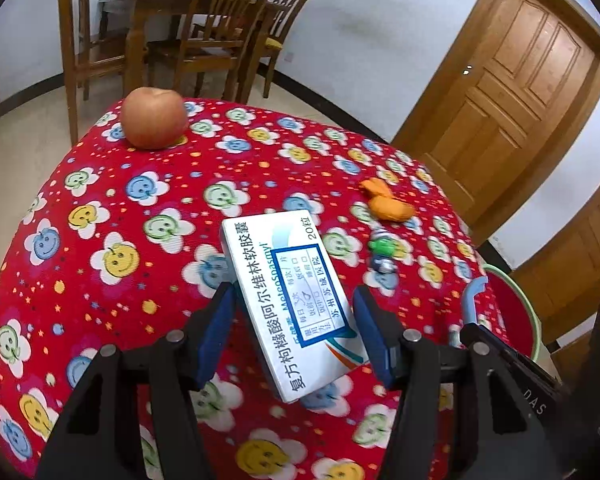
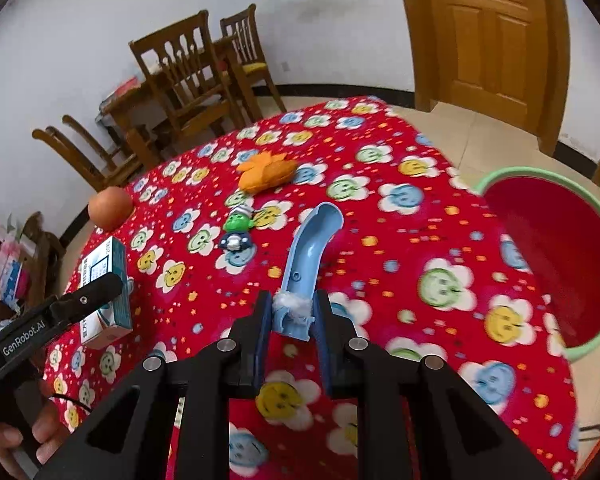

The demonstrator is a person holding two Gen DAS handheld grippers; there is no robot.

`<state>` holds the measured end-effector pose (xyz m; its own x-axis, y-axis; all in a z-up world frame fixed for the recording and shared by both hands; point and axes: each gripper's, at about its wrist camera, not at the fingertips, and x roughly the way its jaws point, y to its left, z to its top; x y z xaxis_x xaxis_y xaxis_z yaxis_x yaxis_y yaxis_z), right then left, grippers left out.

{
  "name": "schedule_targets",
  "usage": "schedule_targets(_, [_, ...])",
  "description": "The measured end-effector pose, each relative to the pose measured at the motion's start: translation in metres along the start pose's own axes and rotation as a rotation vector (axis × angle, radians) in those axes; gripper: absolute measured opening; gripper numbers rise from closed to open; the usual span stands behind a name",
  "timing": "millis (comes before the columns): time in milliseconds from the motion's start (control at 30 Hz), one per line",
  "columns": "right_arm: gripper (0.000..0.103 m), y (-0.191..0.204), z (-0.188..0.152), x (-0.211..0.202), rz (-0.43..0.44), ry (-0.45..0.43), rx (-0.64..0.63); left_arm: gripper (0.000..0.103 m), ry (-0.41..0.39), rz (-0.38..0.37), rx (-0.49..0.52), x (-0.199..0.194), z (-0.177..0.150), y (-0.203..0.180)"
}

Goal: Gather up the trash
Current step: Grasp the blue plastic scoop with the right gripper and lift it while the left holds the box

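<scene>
Tablecloth [image 1: 100, 184]: red, smiley print.
Left gripper [image 1: 294, 328]: clamped on medicine box [image 1: 288, 292].
Right gripper [image 2: 292, 320]: clamped on blue plastic chute [image 2: 310, 248].
Next: I'd swing right over red basin [image 2: 556, 256], release low.

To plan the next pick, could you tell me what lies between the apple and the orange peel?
Only bare tablecloth lies between the apple and the orange peel, seen from the left wrist.

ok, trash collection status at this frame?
Done: nothing visible in the red basin. In hand: left gripper shut on the medicine box, right gripper shut on the blue plastic chute piece. Left on the tablecloth: orange peel, small green toy; the apple likely stays.
</scene>
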<state>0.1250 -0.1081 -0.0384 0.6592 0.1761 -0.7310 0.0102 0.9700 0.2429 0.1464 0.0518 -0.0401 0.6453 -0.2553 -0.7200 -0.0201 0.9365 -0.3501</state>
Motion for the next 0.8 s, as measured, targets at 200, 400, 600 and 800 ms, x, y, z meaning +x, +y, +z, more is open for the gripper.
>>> schedule_targets(200, [0.020,-0.019,-0.004,-0.026,-0.004,-0.039,0.022,0.060,-0.003,-0.041,0.036,-0.013,-0.004,-0.026])
schedule_targets(400, [0.020,-0.043,-0.005,-0.048,-0.016,-0.075,0.057,0.060,0.006,-0.113,0.074,-0.020,-0.008,-0.055])
schedule_targets(600, [0.020,-0.070,-0.006,-0.063,-0.046,-0.104,0.097,0.060,0.028,-0.155,0.108,-0.019,-0.010,-0.082])
schedule_targets(800, [0.020,-0.102,-0.005,-0.073,-0.091,-0.123,0.145,0.060,0.055,-0.190,0.154,-0.013,-0.015,-0.111])
